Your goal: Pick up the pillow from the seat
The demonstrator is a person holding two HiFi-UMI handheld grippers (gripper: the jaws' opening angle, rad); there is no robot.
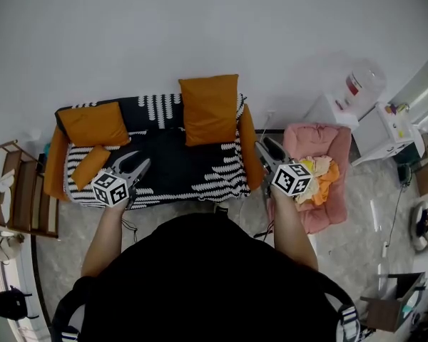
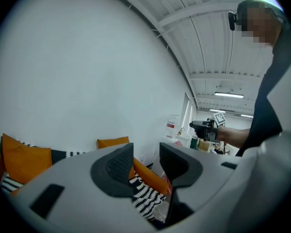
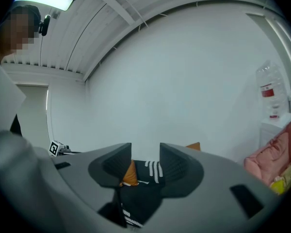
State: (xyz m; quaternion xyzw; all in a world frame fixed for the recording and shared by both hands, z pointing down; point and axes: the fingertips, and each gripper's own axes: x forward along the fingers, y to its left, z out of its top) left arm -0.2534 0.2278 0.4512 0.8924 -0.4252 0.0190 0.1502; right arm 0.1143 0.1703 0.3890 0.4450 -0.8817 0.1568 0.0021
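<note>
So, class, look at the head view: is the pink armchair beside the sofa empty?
No, the pink armchair holds a heap of yellow and orange cloth on its seat.

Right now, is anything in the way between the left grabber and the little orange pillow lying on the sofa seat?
No, nothing visible is in the way. In the head view the left gripper is just right of the small orange pillow, and only the bare patterned seat of the sofa shows between them.
</note>
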